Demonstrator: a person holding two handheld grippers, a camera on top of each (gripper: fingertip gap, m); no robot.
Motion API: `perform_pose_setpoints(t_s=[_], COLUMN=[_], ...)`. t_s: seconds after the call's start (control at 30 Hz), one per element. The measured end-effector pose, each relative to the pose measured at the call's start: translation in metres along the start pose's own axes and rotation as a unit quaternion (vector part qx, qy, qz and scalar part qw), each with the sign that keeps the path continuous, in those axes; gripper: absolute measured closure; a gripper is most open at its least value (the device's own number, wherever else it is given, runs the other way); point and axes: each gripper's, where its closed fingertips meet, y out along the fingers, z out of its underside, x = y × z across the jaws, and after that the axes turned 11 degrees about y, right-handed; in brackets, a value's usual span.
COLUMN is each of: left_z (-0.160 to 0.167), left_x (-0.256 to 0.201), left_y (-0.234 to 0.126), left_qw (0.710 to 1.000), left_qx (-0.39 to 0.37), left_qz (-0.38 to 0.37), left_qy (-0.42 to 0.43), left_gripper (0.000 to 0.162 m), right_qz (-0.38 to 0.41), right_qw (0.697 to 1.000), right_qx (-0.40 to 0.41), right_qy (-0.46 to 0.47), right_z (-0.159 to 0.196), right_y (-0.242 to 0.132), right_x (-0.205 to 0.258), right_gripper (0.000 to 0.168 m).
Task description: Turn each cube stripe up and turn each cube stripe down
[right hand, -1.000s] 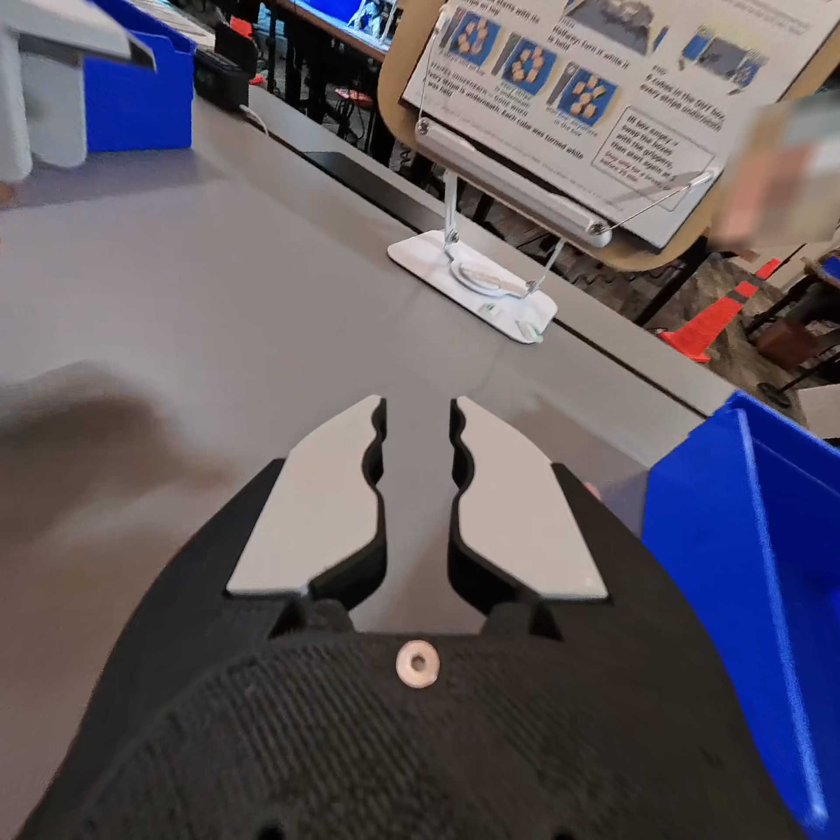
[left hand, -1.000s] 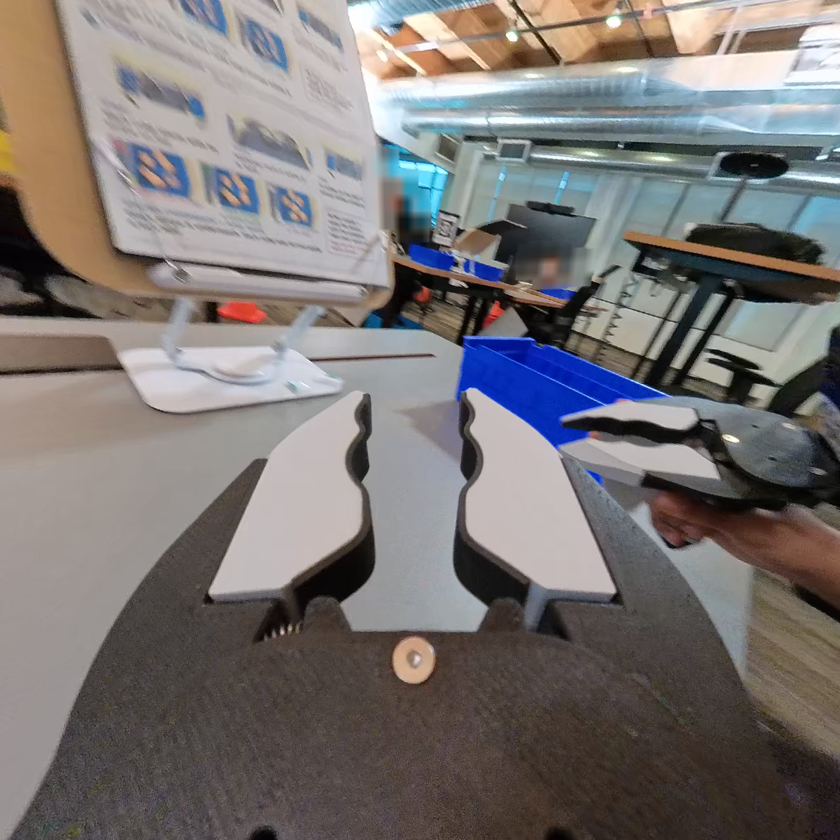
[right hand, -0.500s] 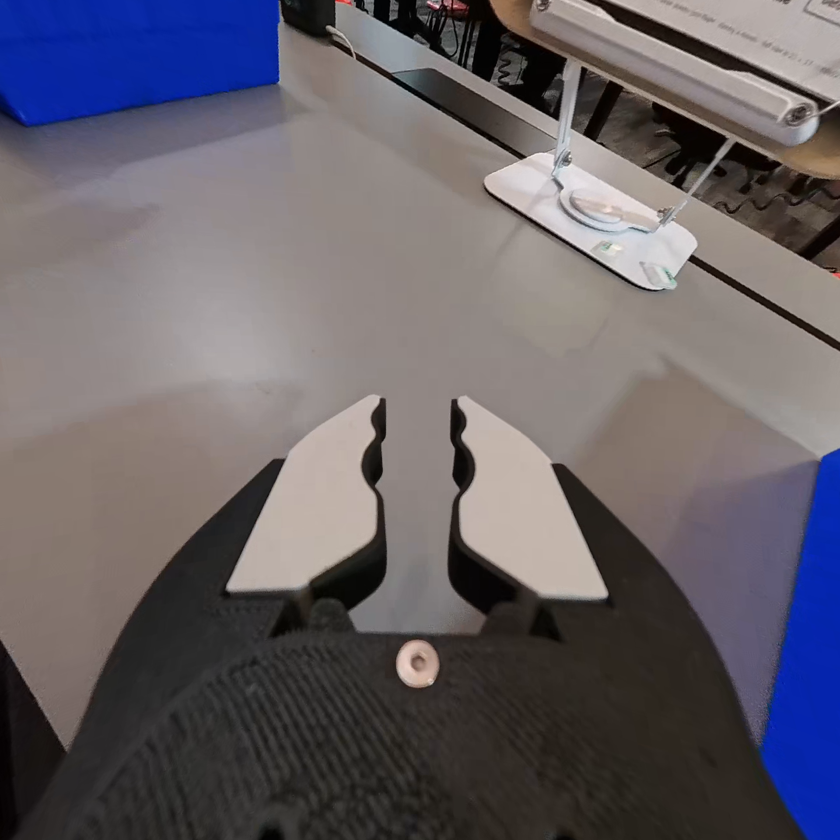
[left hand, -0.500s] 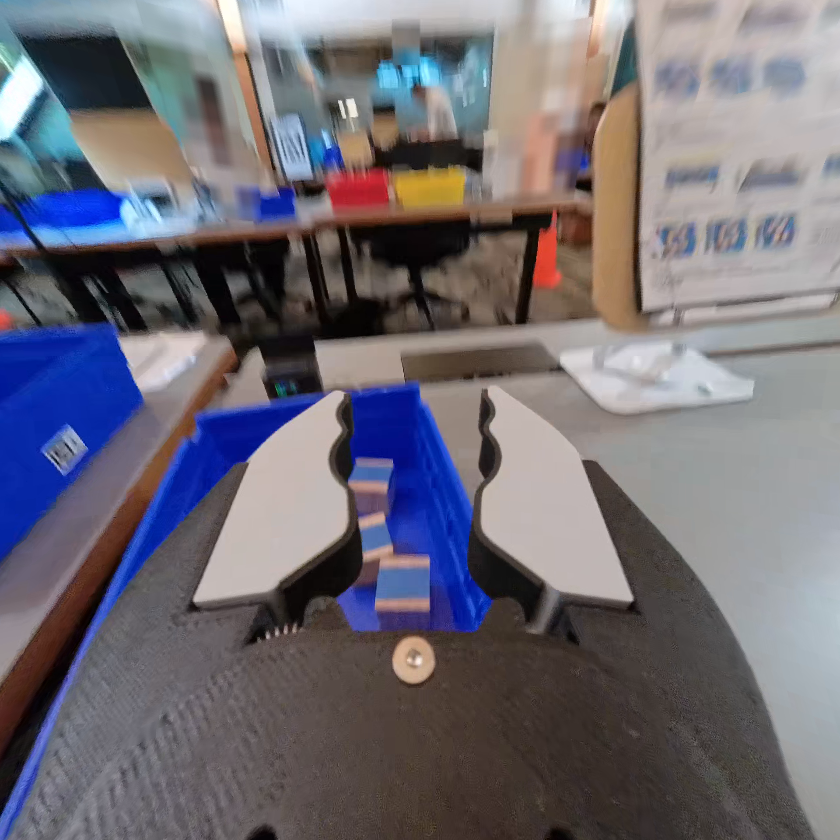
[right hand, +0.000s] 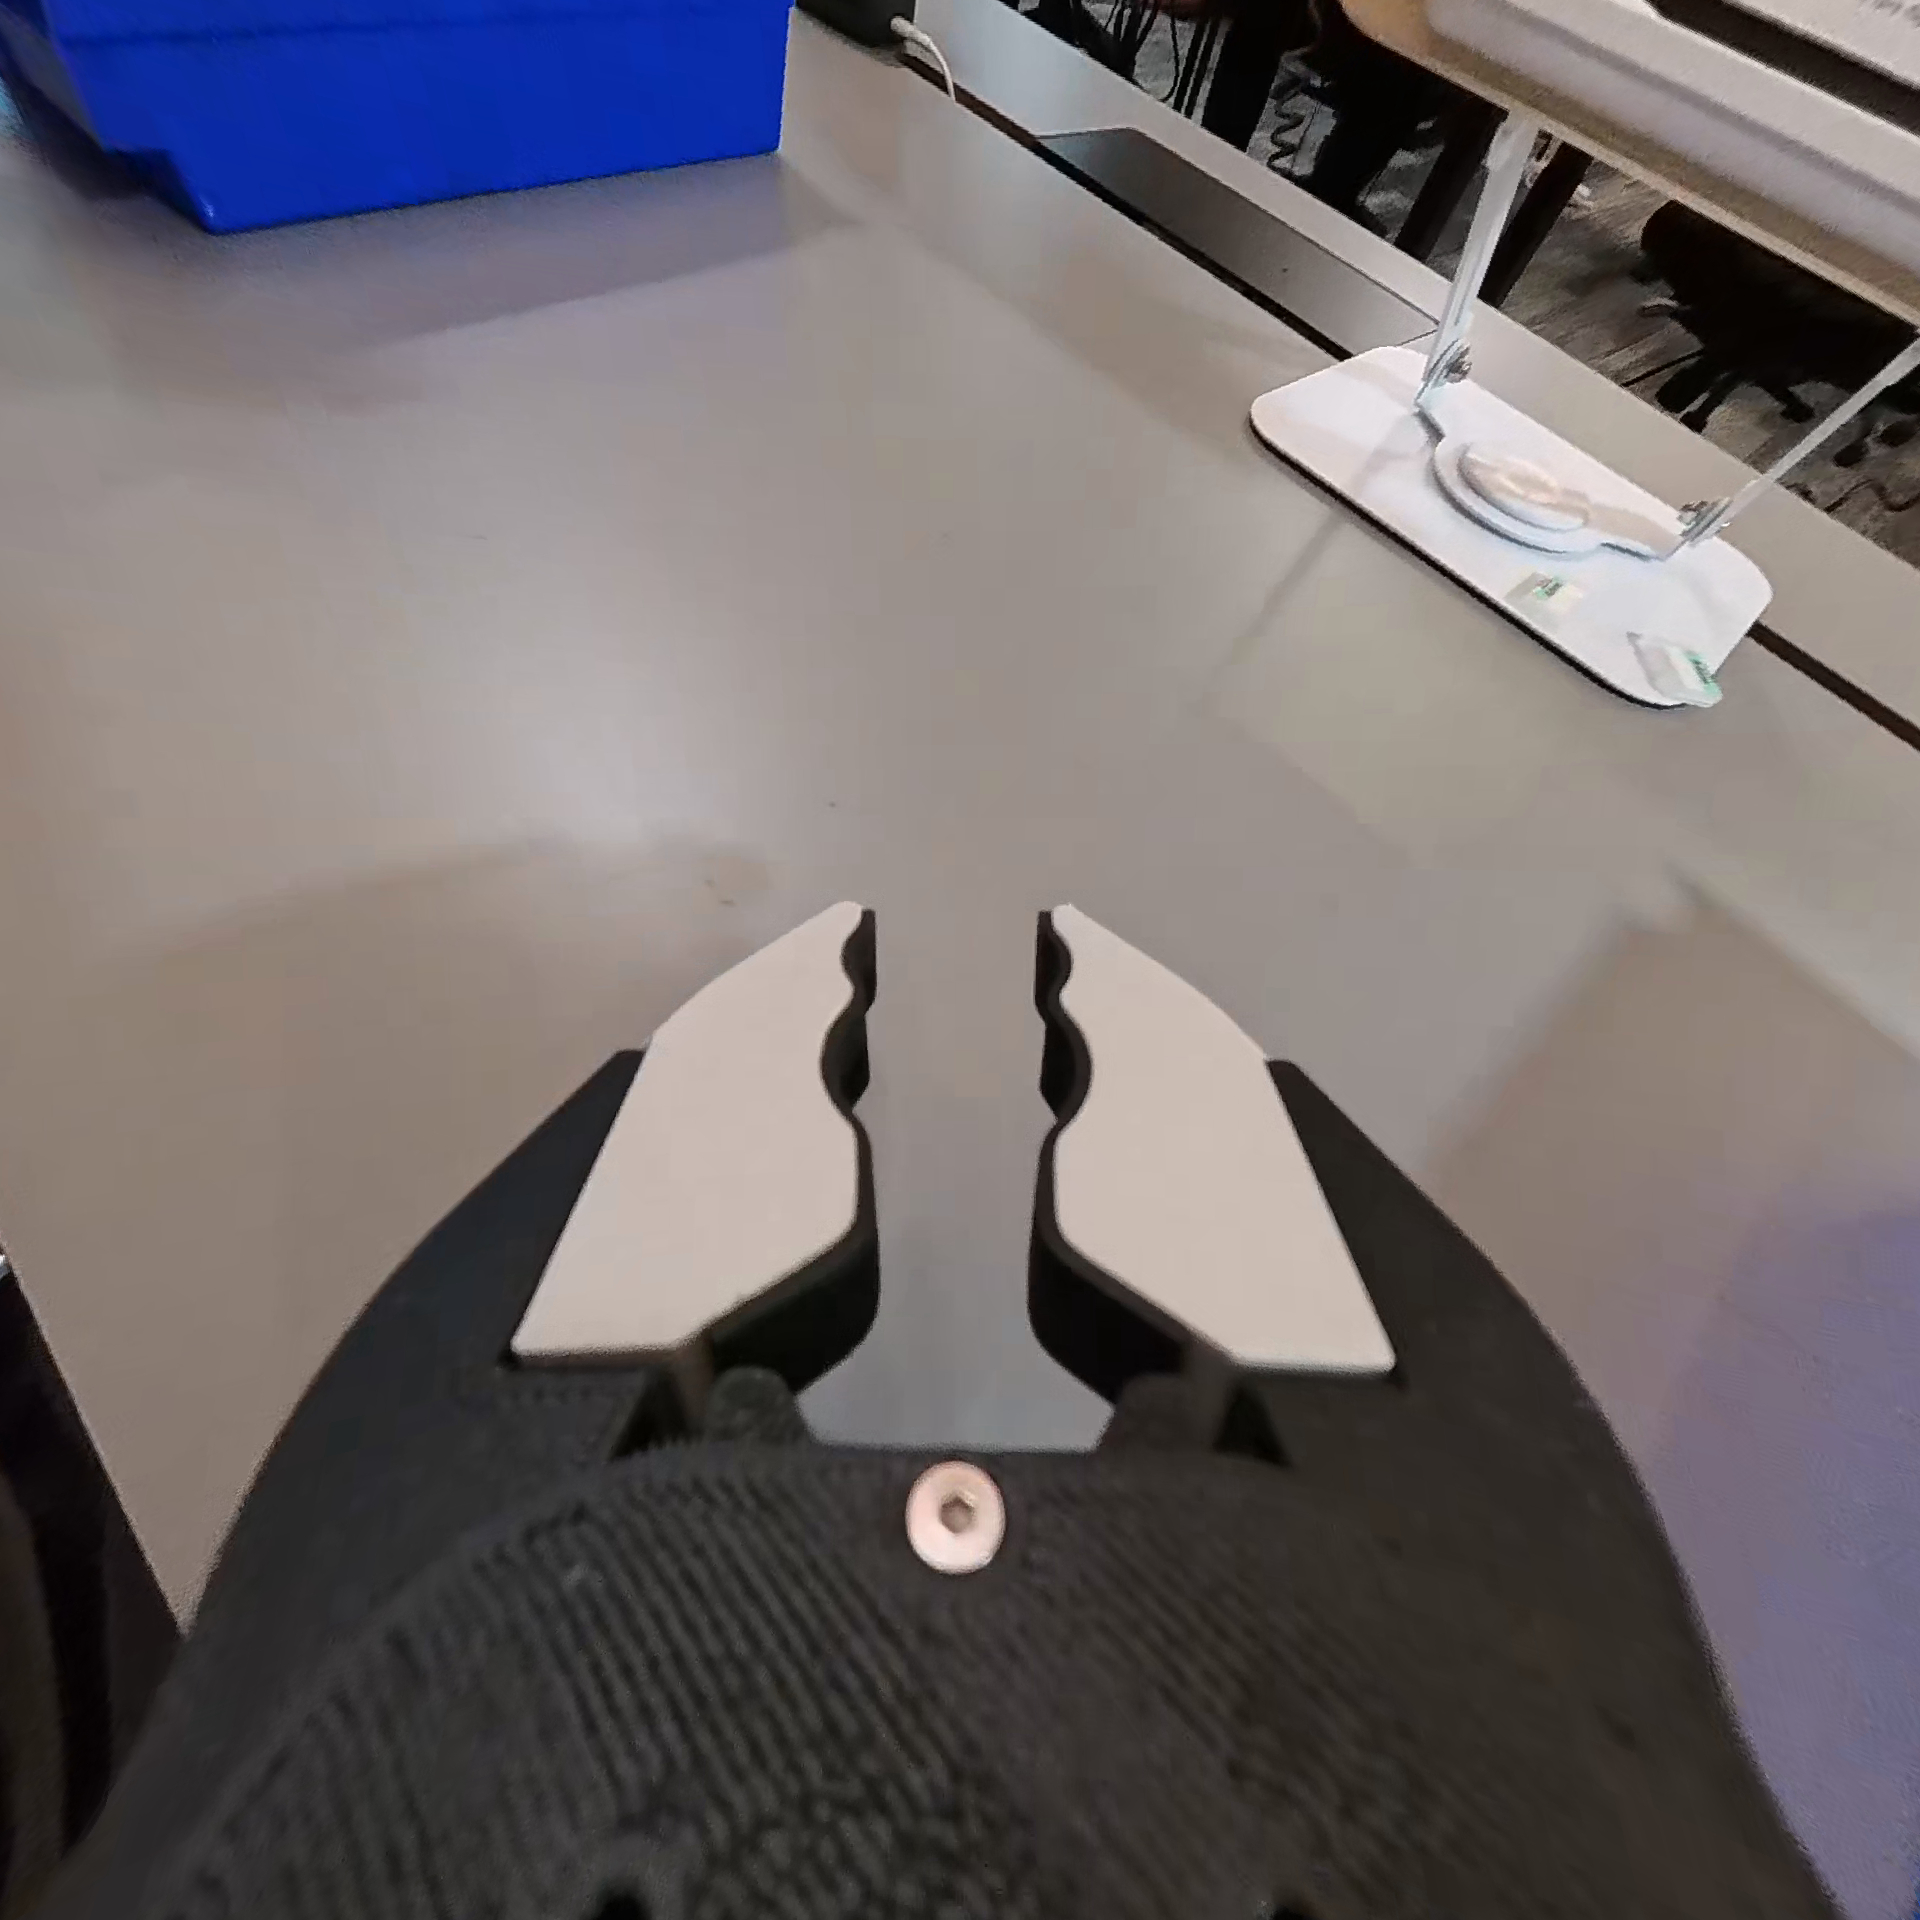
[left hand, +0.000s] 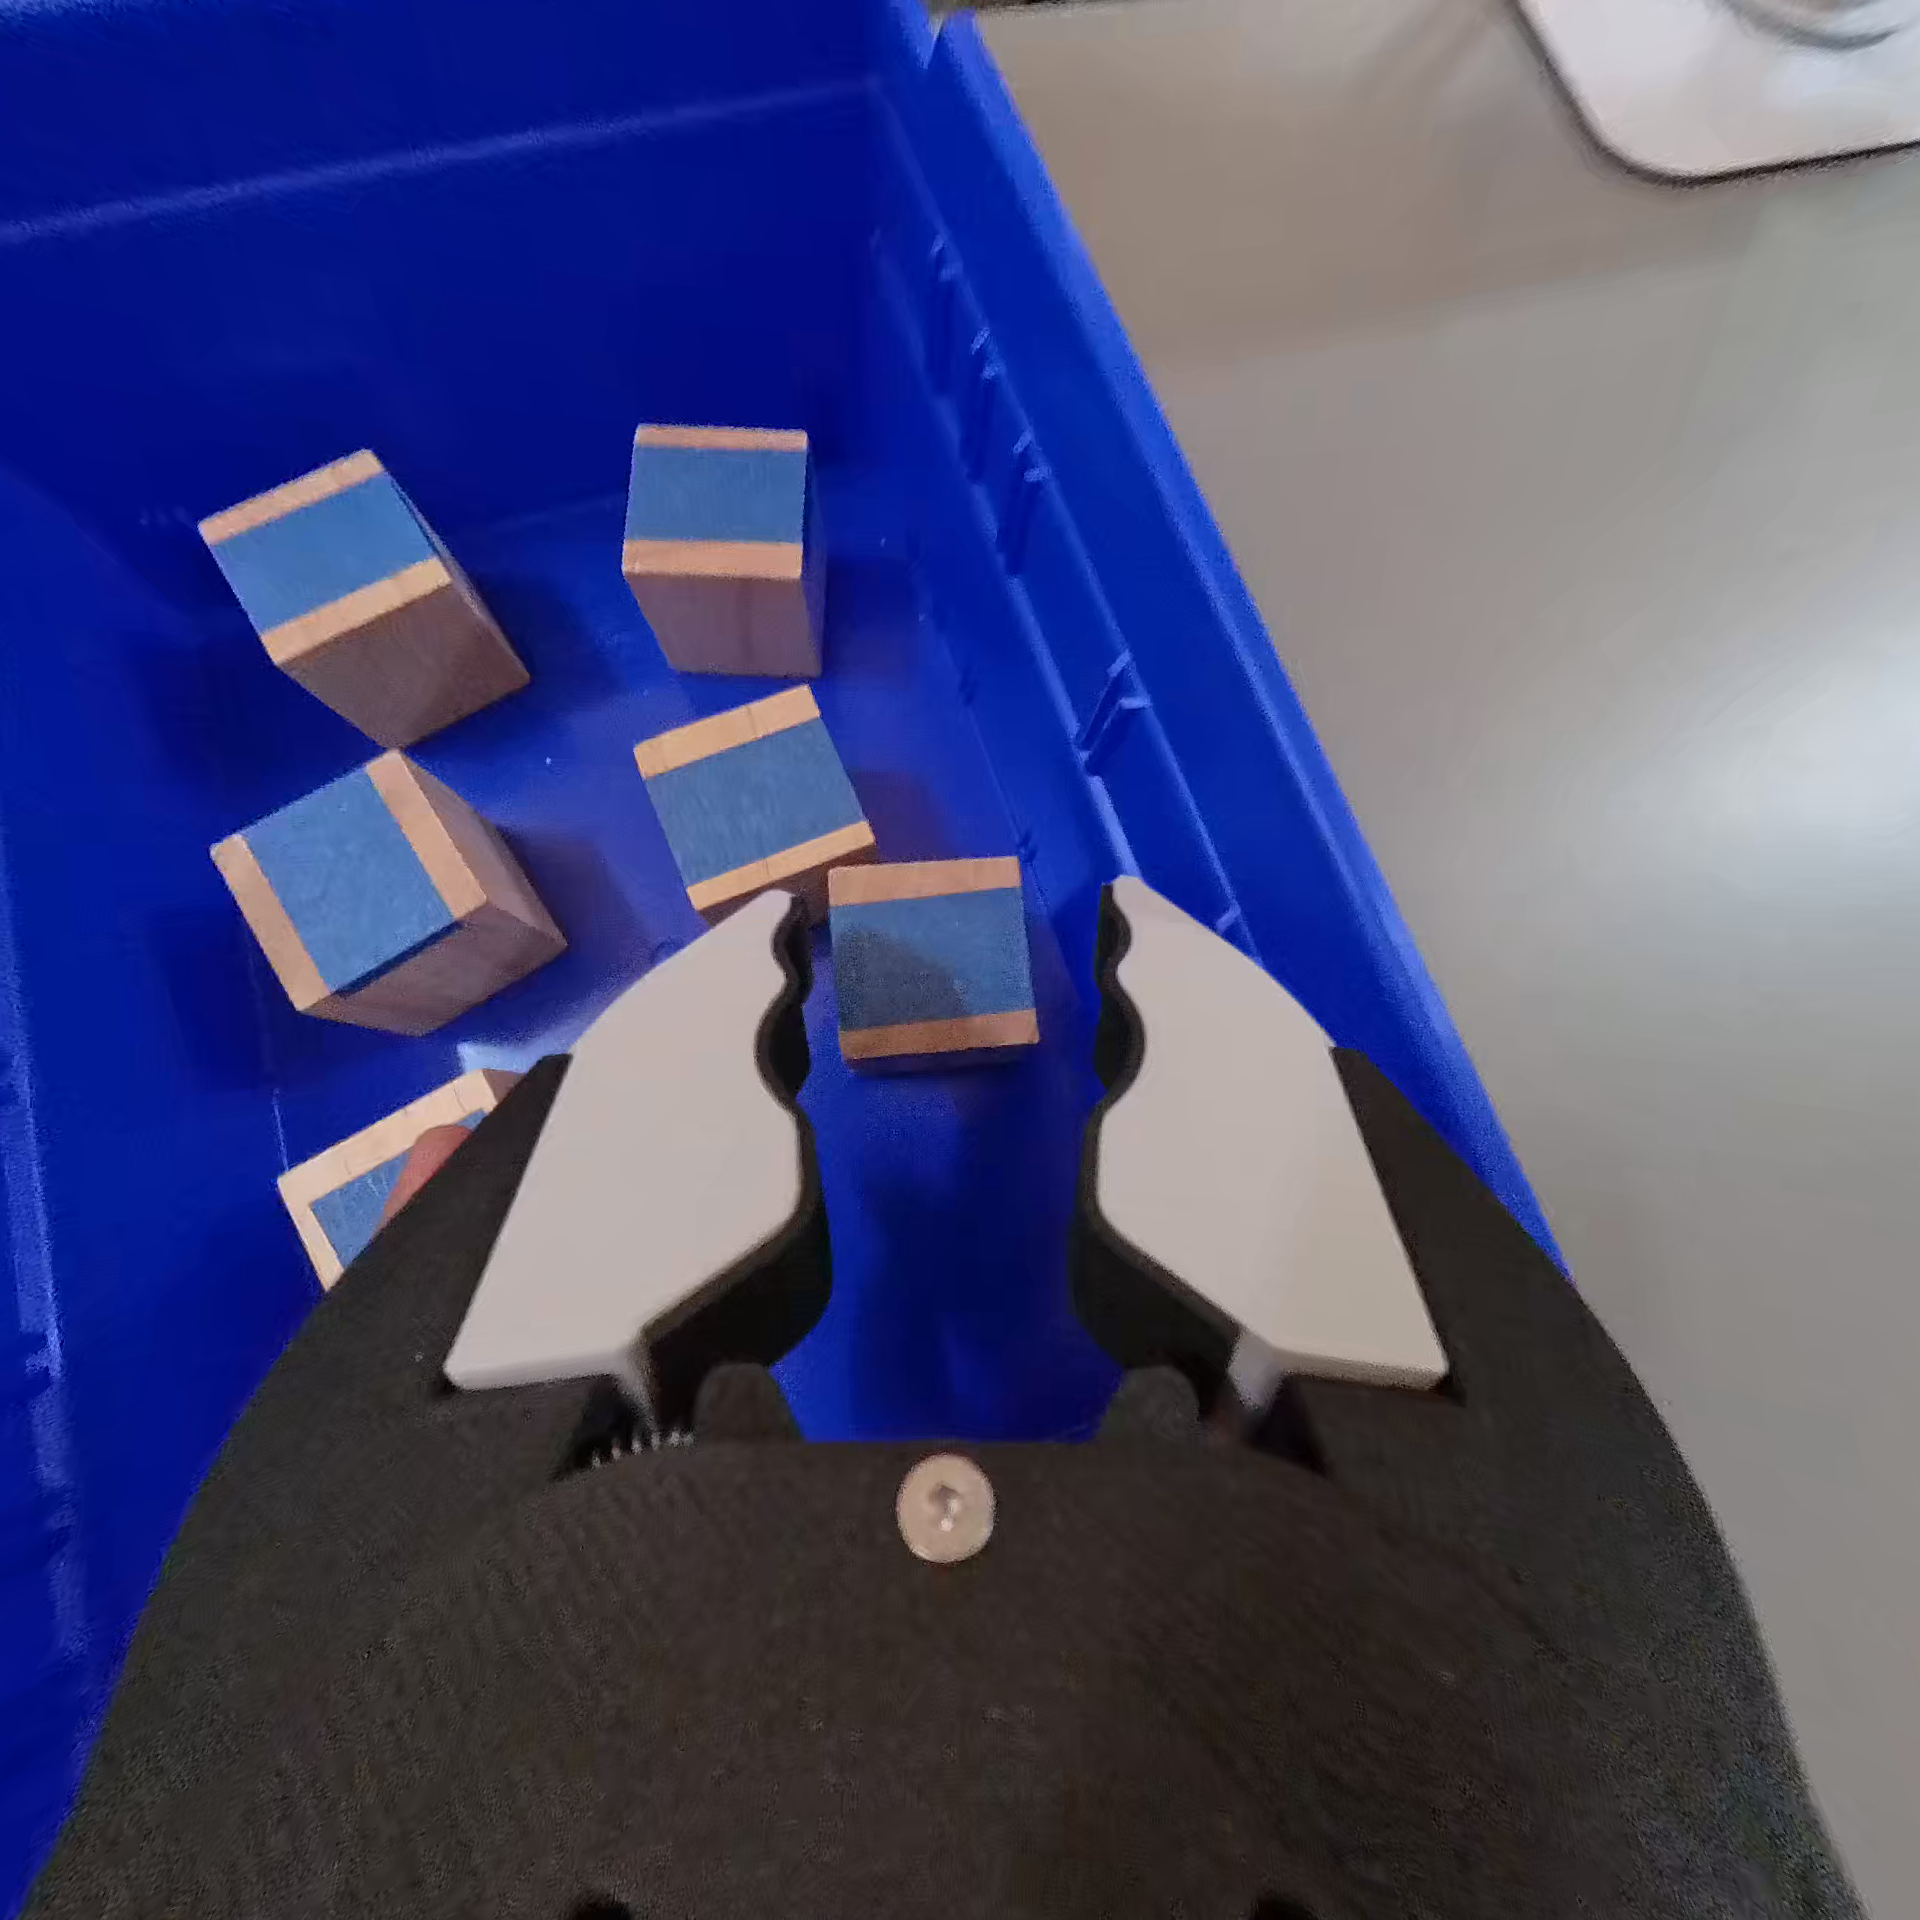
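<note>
In the left wrist view, the left hand-held gripper (left hand: 945, 914) hangs spread wide and empty inside a blue bin (left hand: 1164, 582). Six wooden cubes lie on the bin's floor, blue stripes up; the nearest cube (left hand: 930, 961) sits between the fingertips, untouched.

In the right wrist view, the right hand-held gripper (right hand: 956, 920) hovers over the grey surface (right hand: 623, 623), narrowly parted, holding nothing; a white stand base (right hand: 1507, 520) sits far right.

A grey table (right hand: 644, 582) with a smooth matte top carries everything — in the right wrist view a blue bin (right hand: 416, 104) sits on it at the far left, and the flat white base of a stand (right hand: 1507, 520) rests near the far right edge, beside a dark seam. In the left wrist view the same blue bin (left hand: 1143, 582) stands on the grey table (left hand: 1610, 727) — the white base (left hand: 1714, 94) lies beyond
</note>
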Motion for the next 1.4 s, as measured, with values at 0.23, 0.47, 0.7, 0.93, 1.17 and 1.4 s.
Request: perform_pose_setpoints(t_s=[0.23,0.47,0.7,0.93,1.17,1.4], left_z=[0.022,0.027,-0.02,-0.158,-0.217,-0.199], left_x=[0.002,0.008,0.029,-0.053,-0.216,-0.346], left_y=[0.013,0.007,-0.047,-0.162,-0.172,-0.128], left_qw=[0.995,0.996,0.994,0.893,0.793,0.697], left_qx=[0.095,0.089,-0.045,-0.411,-0.493,-0.447], left_qz=[-0.025,-0.028,-0.055,0.154,0.358,0.555], left_qy=[0.014,-0.013,-0.08,-0.101,-0.021,-0.08], left_gripper=[0.109,0.116,0.117,0.12,0.12,0.12], right_qz=[0.014,0.035,0.031,-0.019,-0.085,-0.175], right_qw=[1.0,0.999,0.999,0.997,0.963,0.898], right_qx=[-0.017,-0.023,-0.024,-0.06,-0.203,-0.307], right_qy=[-0.009,-0.019,-0.016,0.052,0.153,0.261], right_z=[-0.007,-0.008,-0.008,-0.021,-0.075,-0.099], right_y=[-0.009,-0.013,-0.011,-0.013,-0.049,-0.088], right_x=[-0.006,-0.019,-0.019,-0.004,0.008,0.011], right_gripper=[0.139,0.14,0.141,0.137,0.114,0.111])
